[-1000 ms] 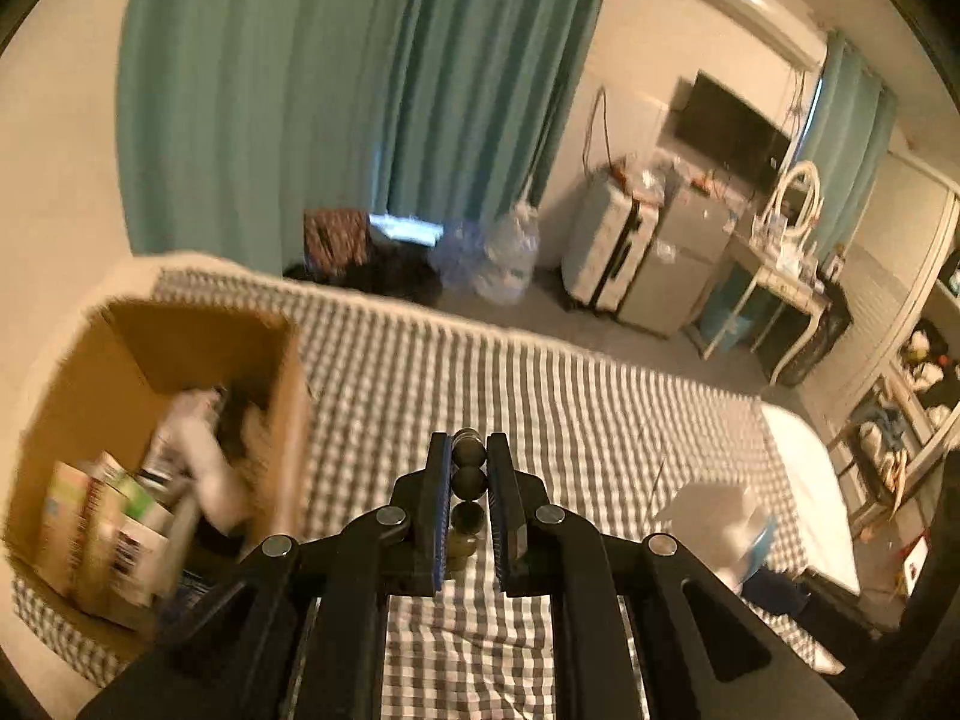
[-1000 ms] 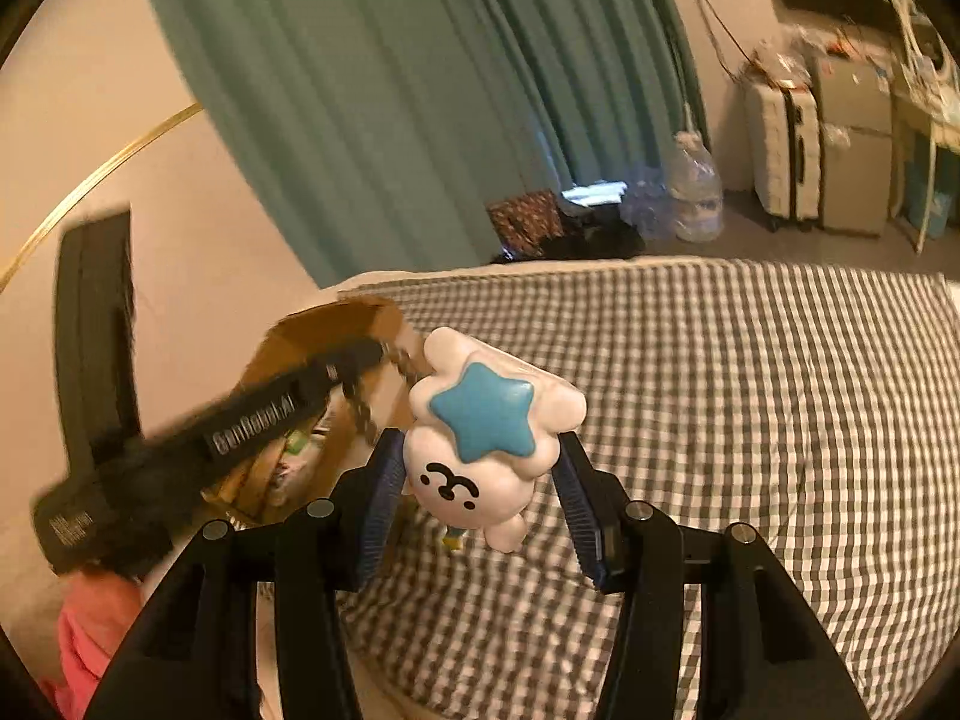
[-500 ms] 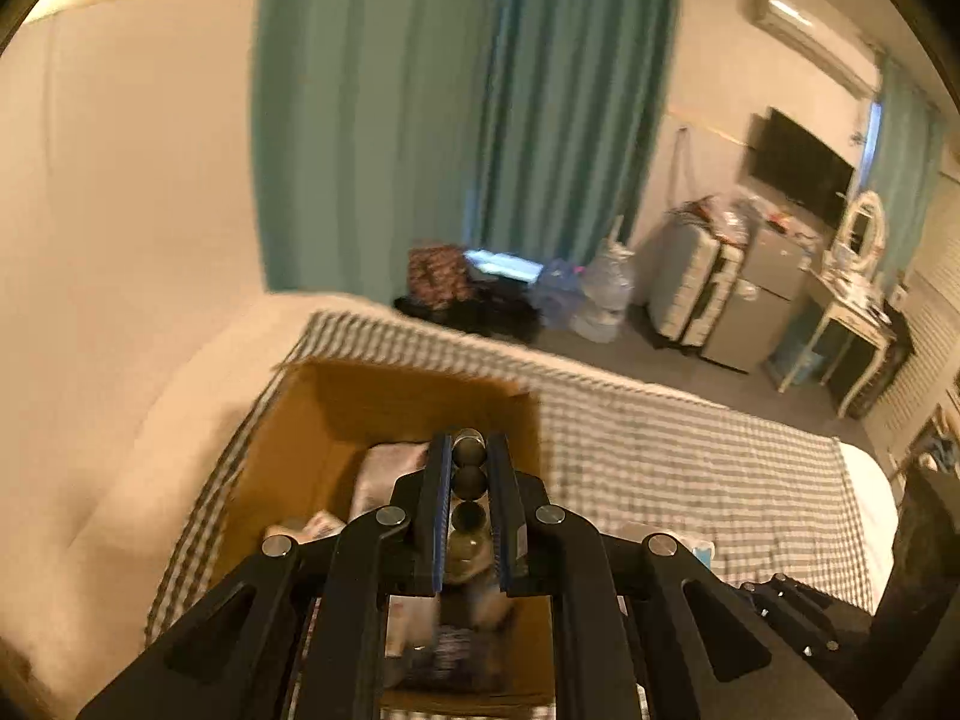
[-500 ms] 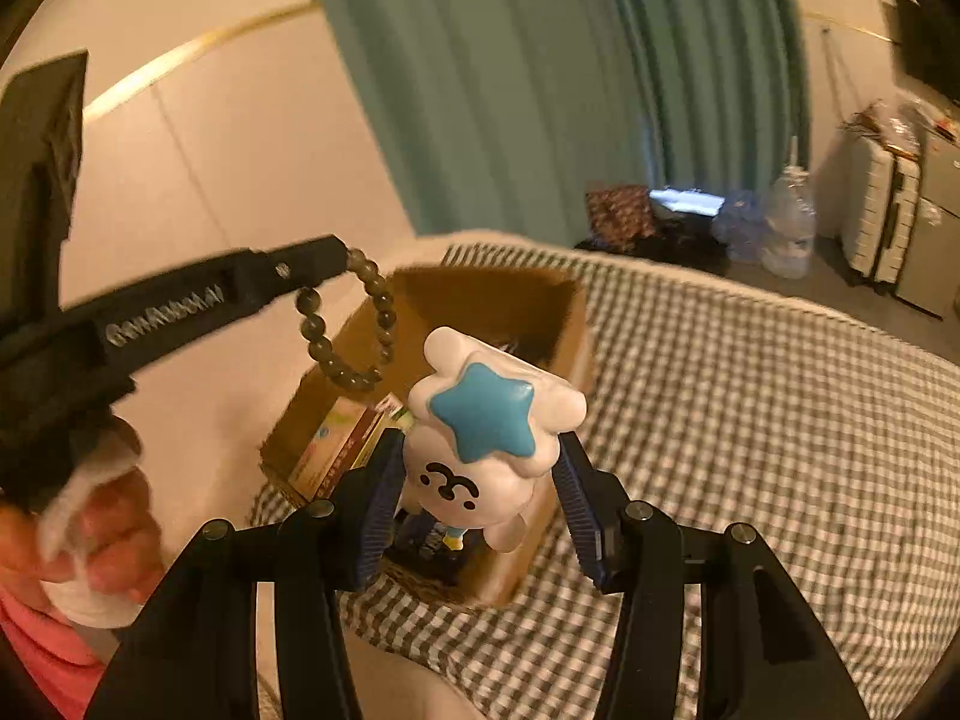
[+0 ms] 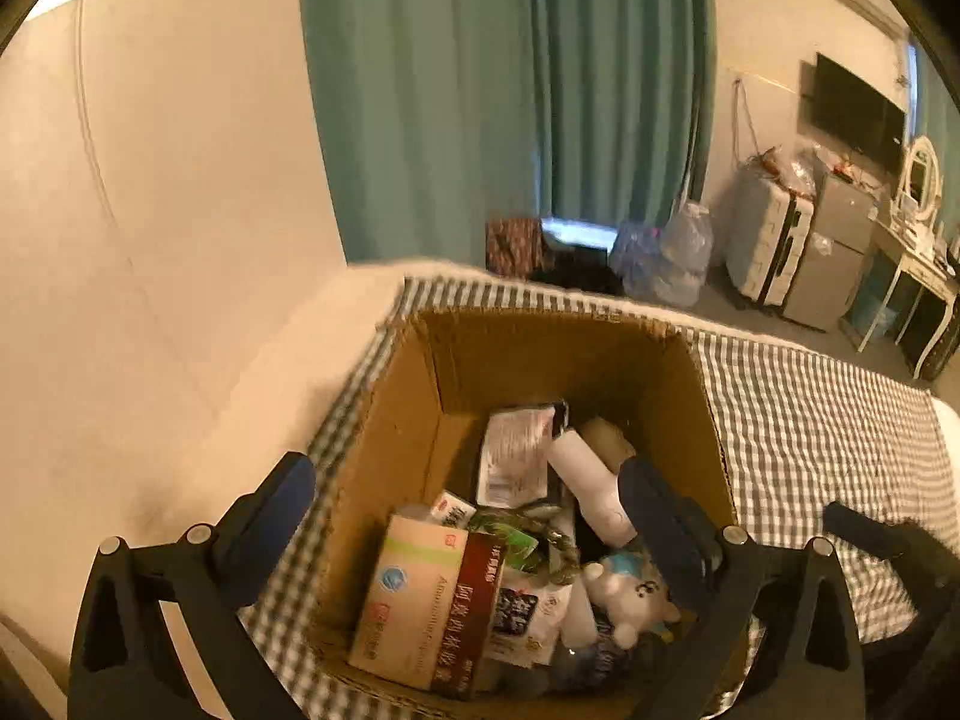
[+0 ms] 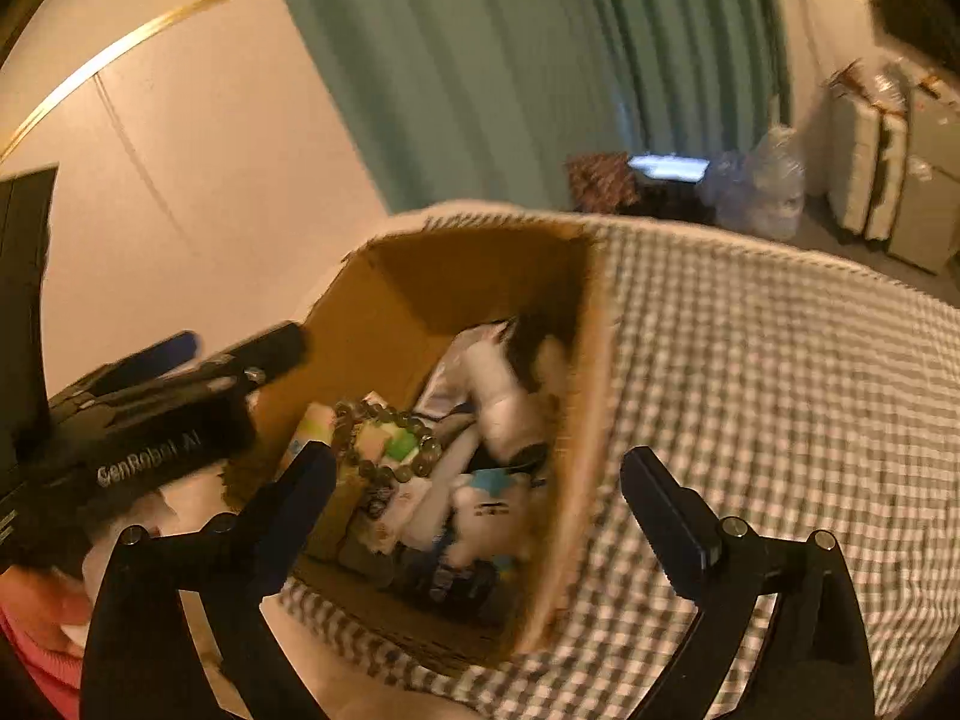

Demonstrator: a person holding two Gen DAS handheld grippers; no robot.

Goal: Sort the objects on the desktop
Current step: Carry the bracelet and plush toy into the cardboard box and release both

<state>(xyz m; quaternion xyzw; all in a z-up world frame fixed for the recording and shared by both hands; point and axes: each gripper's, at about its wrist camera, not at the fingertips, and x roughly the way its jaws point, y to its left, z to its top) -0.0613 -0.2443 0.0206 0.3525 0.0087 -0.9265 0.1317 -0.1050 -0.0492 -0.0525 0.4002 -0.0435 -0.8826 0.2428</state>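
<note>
An open cardboard box (image 5: 540, 330) (image 6: 591, 360) stands on the checked bed cover, full of packets and cartons. My left gripper (image 5: 471, 510) hangs over it; its jaws are opening, with nothing between them. A bracelet of dark beads (image 6: 384, 444) lies loose on top of the contents. My right gripper (image 6: 483, 501) is over the box's near corner; its jaws are opening too, also with nothing between them. The white plush toy with a blue star (image 6: 480, 507) (image 5: 624, 594) lies inside the box. The left gripper (image 6: 237, 342) also shows at the left of the right wrist view.
The checked cover (image 5: 810, 420) spreads to the right of the box. A pale wall (image 5: 180, 240) and teal curtains (image 5: 510, 120) stand behind. Suitcases (image 5: 774, 252) and plastic bags (image 5: 660, 258) are on the floor beyond the bed.
Both grippers moved over the box and their jaws spread wide. The bead bracelet left the left gripper and the plush toy left the right; both now lie in the box.
</note>
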